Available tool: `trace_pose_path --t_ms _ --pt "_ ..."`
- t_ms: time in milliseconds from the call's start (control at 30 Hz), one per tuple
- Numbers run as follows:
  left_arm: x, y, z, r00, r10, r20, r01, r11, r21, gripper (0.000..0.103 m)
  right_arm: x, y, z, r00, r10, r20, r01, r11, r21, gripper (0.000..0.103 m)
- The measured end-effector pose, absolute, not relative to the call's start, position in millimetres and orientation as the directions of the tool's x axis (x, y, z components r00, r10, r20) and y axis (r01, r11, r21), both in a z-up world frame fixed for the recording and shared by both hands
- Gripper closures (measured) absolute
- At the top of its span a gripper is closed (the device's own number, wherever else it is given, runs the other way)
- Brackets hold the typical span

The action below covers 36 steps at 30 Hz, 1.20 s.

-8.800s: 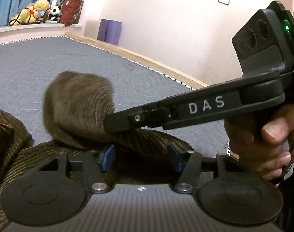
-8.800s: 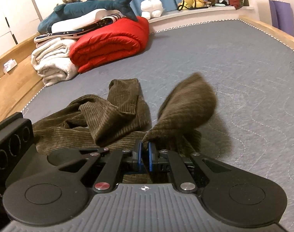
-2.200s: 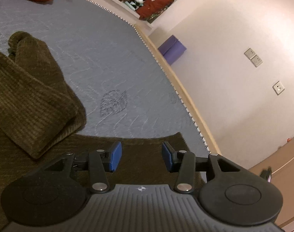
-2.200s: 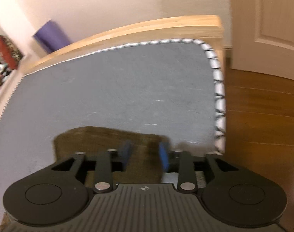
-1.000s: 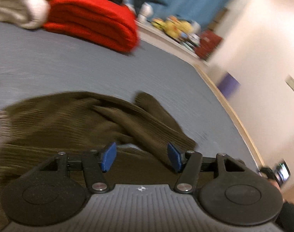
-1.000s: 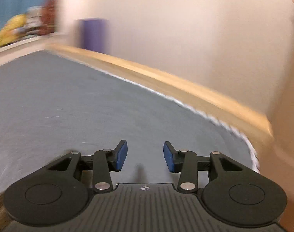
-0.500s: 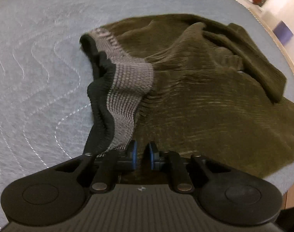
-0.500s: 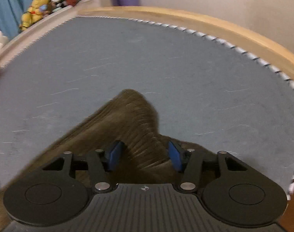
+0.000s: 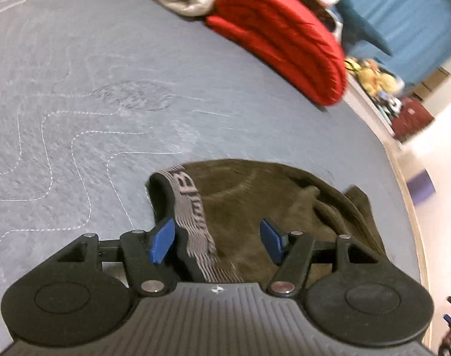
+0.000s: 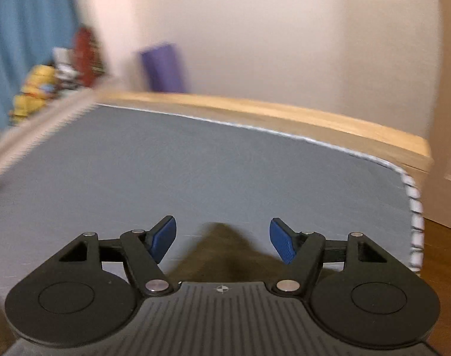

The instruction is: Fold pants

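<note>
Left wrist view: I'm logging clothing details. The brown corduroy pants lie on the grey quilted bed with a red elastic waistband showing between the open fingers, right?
Not quite. The left wrist view shows the waistband is grey with a black edge, not red. The rest holds: the brown corduroy pants lie on the grey quilted bed, between the open left gripper fingers.

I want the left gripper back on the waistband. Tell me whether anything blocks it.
Nothing visible does. The left gripper, jaws just opened, hovers over the pants, with the waistband lying between its fingers, untouched.
</note>
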<state>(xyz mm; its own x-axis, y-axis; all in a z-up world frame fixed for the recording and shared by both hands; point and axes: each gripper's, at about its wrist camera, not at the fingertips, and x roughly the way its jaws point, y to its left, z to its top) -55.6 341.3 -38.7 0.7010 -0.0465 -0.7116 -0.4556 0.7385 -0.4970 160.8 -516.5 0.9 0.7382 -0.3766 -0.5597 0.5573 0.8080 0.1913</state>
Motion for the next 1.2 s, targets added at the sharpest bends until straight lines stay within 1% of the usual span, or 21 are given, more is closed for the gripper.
trace_pose_path --t_ms 133,200,300,400,467,500,533,600,633,667,700,767,800,833,867,933,967,1000,1067,1133,1200 --pt "-30.7 350.9 -64.6 0.678 -0.042 -0.734 -0.498 0.708 -0.5 0.035 158.0 -444.9 23.8 0.851 -0.137 -0.507 0.31 0.911 0.274 0.021" --pt "-25.4 353.0 -77.9 0.662 -0.041 -0.749 -0.513 0.703 -0.492 0.035 156.9 -409.9 23.1 0.87 -0.015 -0.493 0.199 0.926 0.322 0.017" --pt "-15.2 359.1 -94.4 0.628 -0.058 -0.776 -0.534 0.694 -0.484 0.035 162.0 -370.1 10.1 0.867 0.117 -0.485 0.077 0.929 0.362 0.016" --pt "0.0 359.2 -105.2 0.595 -0.071 -0.801 -0.516 0.73 -0.448 0.035 174.5 -339.6 -13.0 0.821 0.157 -0.549 0.033 0.947 0.321 0.016" --pt "9.6 358.7 -103.9 0.585 -0.065 -0.808 -0.495 0.761 -0.419 0.035 184.1 -335.0 -24.5 0.807 0.19 -0.559 -0.011 0.952 0.307 0.016" --pt "13.0 358.4 -102.7 0.579 -0.063 -0.813 -0.492 0.768 -0.41 0.035 189.5 -331.4 -29.7 0.804 0.176 -0.568 -0.017 0.962 0.274 0.016" --pt "17.3 358.6 -102.1 0.569 -0.058 -0.82 -0.488 0.779 -0.394 0.037 190.5 -318.5 -30.2 0.802 0.158 -0.576 -0.013 0.969 0.248 0.016" --pt "24.9 353.6 -97.2 0.551 -0.028 -0.834 -0.461 0.823 -0.332 0.061 205.9 -327.2 -37.8 0.792 0.159 -0.59 -0.008 0.968 0.25 0.016" --pt "28.8 351.3 -94.1 0.557 -0.012 -0.83 -0.439 0.845 -0.306 0.064 211.4 -329.8 -42.2 0.783 0.164 -0.601 0.0 0.965 0.263 0.016" --pt "31.2 349.2 -87.0 0.578 0.026 -0.816 -0.426 0.862 -0.274 0.071 216.3 -331.9 -45.9 0.774 0.165 -0.612 0.01 0.962 0.272 0.016" --pt "29.8 348.9 -77.9 0.609 0.096 -0.787 -0.446 0.862 -0.24 0.074 220.2 -332.3 -49.9 0.765 0.167 -0.622 0.017 0.96 0.279 0.016" --pt "24.8 351.1 -55.6 0.676 0.254 -0.692 -0.519 0.831 -0.201 0.074 224.4 -324.6 -60.9 0.75 0.176 -0.637 0.02 0.957 0.289 0.016" --pt "23.8 351.0 -52.9 0.706 0.274 -0.654 -0.518 0.828 -0.213 0.072 226.9 -324.0 -63.1 0.746 0.179 -0.642 0.019 0.957 0.29 0.016" --pt "26.9 348.2 -56.8 0.708 0.271 -0.653 -0.509 0.836 -0.205 0.07 229.9 -320.8 -67.4 0.743 0.18 -0.645 0.018 0.958 0.287 0.016" --pt "32.5 343.7 -63.1 0.684 0.27 -0.678 -0.5 0.85 -0.166 0.067 234.1 -319.6 -70.9 0.74 0.184 -0.647 0.013 0.958 0.288 0.016" --pt "42.3 329.4 -75.3 0.606 0.33 -0.724 -0.509 0.86 -0.034 0.06 239.0 -317.4 -75.4 0.729 0.198 -0.655 0.004 0.956 0.293 0.016" --pt "45.5 323.7 -76.9 0.571 0.375 -0.73 -0.522 0.852 0.029 0.049 242.6 -316.1 -78.3 0.723 0.207 -0.659 -0.003 0.955 0.297 0.016" --pt "46.3 317.2 -75.9 0.542 0.428 -0.723 -0.541 0.836 0.09 0.043 244.6 -315.3 -81.7 0.716 0.216 -0.663 -0.011 0.954 0.299 0.016" --pt "43.6 305.7 -64.2 0.509 0.513 -0.691 -0.588 0.794 0.156 0.043 248.5 -311.7 -86.3 0.704 0.224 -0.674 -0.024 0.956 0.292 0.016" --pt "38.1 292.8 -49.8 0.533 0.525 -0.663 -0.607 0.784 0.133 0.043 251.8 -309.4 -92.7 0.695 0.227 -0.682 -0.028 0.957 0.29 0.016" --pt "34.4 276.1 -36.7 0.598 0.476 -0.645 -0.569 0.819 0.076 0.043 254.3 -306.3 -95.9 0.69 0.233 -0.686 -0.036 0.956 0.29 0.016"
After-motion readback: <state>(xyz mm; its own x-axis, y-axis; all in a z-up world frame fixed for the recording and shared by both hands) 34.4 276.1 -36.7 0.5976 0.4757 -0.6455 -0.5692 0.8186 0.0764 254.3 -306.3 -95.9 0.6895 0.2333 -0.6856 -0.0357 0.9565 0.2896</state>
